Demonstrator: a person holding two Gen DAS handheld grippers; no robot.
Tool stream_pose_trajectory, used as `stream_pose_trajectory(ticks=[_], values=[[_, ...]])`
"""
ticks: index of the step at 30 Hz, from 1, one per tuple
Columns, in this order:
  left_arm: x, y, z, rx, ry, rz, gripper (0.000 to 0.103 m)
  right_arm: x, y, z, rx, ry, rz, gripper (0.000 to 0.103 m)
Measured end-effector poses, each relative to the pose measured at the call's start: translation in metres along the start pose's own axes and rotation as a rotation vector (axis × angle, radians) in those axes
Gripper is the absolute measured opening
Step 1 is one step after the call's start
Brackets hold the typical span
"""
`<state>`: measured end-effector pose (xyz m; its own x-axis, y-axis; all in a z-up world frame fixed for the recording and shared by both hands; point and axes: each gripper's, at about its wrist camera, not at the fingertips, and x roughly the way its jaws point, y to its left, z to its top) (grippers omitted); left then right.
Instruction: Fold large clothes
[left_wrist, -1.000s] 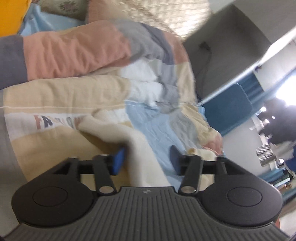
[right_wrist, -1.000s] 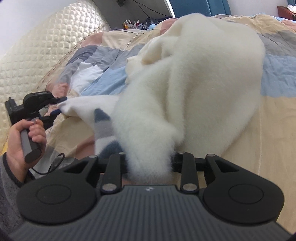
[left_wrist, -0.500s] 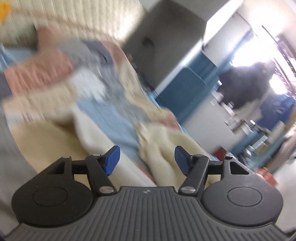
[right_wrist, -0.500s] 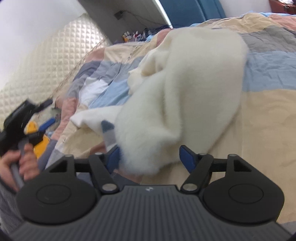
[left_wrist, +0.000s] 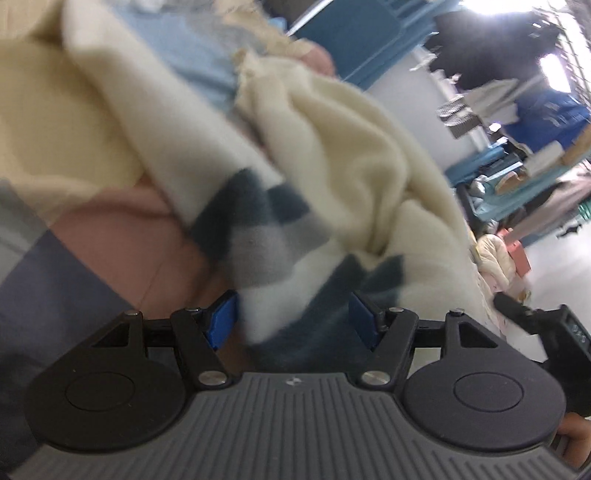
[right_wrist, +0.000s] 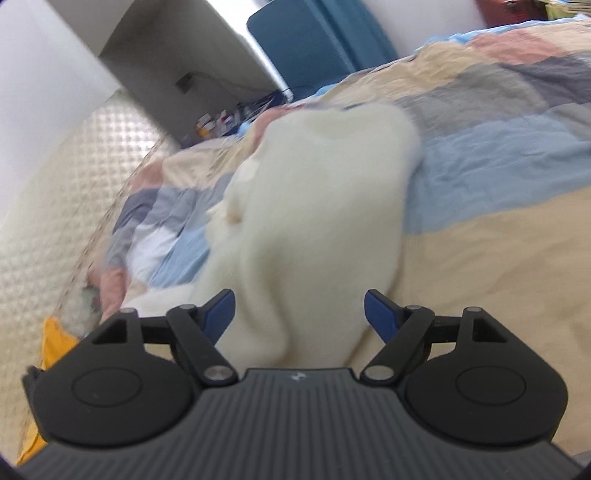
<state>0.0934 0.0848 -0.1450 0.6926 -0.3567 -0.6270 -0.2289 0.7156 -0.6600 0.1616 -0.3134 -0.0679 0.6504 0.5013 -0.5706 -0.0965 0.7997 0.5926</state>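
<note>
A cream fleece garment (left_wrist: 351, 162) with dark blue and grey patches (left_wrist: 258, 229) lies bunched on a patchwork quilt (left_wrist: 122, 251). My left gripper (left_wrist: 293, 319) is open, its blue pads either side of the patterned edge, not clamping it. In the right wrist view the same garment (right_wrist: 317, 221) lies as a cream mound. My right gripper (right_wrist: 301, 312) is open just above its near end, holding nothing. The other gripper's black body (left_wrist: 546, 328) shows at the left view's right edge.
The quilt (right_wrist: 498, 229) covers the bed in pastel blocks. A quilted headboard (right_wrist: 55, 206) stands at left, a yellow cloth (right_wrist: 51, 339) beside it. A blue chair (right_wrist: 317, 48) and a cluttered room lie beyond the bed.
My right gripper opened and let go of the cream garment, which dropped onto the quilt. My left gripper swung from the pillows down to the patterned edge, still open.
</note>
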Motion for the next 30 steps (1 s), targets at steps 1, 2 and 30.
stream_pose_trajectory(ticks=[1,2,30], values=[[0.003,0.004,0.001,-0.019,0.008,0.005,0.07,0.001,-0.003,0.005,0.012,-0.011,-0.011,0.079],[0.007,0.007,0.004,-0.031,0.011,0.012,0.07,0.004,-0.006,0.011,0.02,-0.017,-0.028,0.079],[0.027,0.036,0.04,-0.153,-0.08,0.053,0.069,0.15,-0.069,0.068,0.095,0.076,0.089,0.066]])
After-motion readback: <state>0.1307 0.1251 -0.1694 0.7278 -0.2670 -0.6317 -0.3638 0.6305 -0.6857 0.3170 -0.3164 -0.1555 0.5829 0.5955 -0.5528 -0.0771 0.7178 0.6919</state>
